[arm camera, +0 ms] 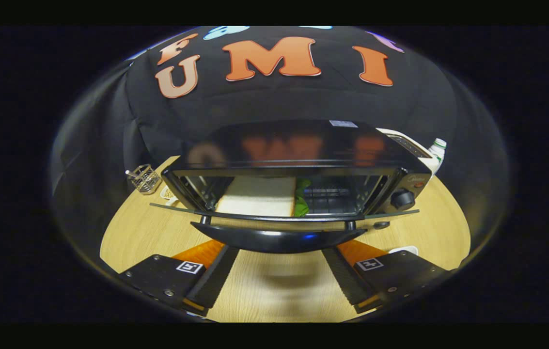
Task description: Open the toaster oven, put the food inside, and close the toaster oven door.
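Food sits inside the toaster oven; closing remains, so the wide-spread, empty gripper under the door handle, seemingly just below, should lift

My camera rides low on my gripper, looking forward along its two spread fingers, just above the wooden table. It faces the toaster oven head-on and close, booth wall far behind.
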Demonstrator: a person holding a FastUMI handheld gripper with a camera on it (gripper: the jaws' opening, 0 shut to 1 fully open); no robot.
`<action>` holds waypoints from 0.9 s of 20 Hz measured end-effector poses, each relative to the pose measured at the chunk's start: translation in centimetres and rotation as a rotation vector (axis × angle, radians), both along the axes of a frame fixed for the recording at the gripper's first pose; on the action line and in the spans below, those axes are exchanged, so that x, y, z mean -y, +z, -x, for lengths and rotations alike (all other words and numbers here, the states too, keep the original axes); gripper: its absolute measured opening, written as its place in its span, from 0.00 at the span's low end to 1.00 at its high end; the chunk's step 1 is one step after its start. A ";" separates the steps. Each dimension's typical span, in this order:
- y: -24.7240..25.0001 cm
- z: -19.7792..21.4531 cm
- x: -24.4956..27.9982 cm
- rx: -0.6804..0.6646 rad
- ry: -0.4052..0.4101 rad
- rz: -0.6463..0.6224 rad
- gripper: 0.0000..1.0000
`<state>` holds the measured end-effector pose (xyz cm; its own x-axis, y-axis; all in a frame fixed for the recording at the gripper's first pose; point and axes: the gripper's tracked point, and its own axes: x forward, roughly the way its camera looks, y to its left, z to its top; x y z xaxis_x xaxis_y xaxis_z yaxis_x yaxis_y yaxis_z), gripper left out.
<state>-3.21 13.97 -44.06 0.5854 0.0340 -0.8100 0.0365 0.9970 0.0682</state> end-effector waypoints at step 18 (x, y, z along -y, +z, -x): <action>17.0 -5.2 4.3 0.375 0.026 0.030 0.99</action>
